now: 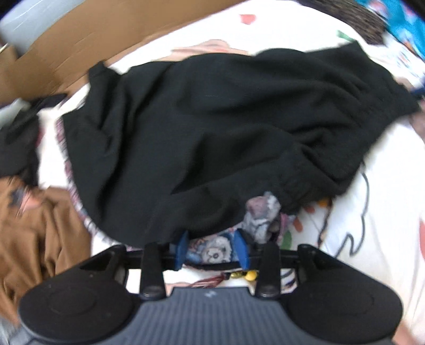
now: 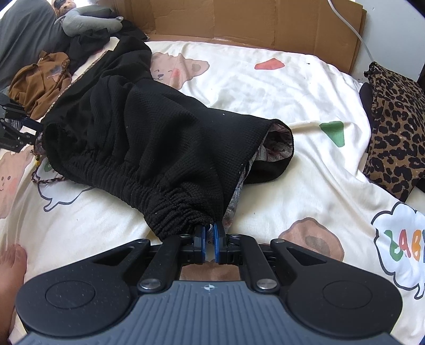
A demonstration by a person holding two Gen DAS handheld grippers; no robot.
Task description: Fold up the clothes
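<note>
Right tongs, with their blue pads drawn close, pinch the gathered elastic waistband of a black knitted garment at the near edge of the bed. A strip of pale patterned lining shows between the pads. From there the garment lies spread across the middle of the bed, over a cream bedsheet printed with cartoon bears and coloured shapes, and its far end reaches toward the flattened brown cardboard standing along the far edge. One open end gapes toward the right edge, showing grey patterned lining inside.

Left tongs sit at the garment's other waistband corner, blue pads set apart with printed fabric lying between them; the view is blurred, and I cannot tell whether they grip it. A maroon tasselled cord with yellow beads hangs just beneath.

Near the left edge lies a crumpled brown garment. A folded leopard-print cloth rests at the right edge, well apart from the black garment.
</note>
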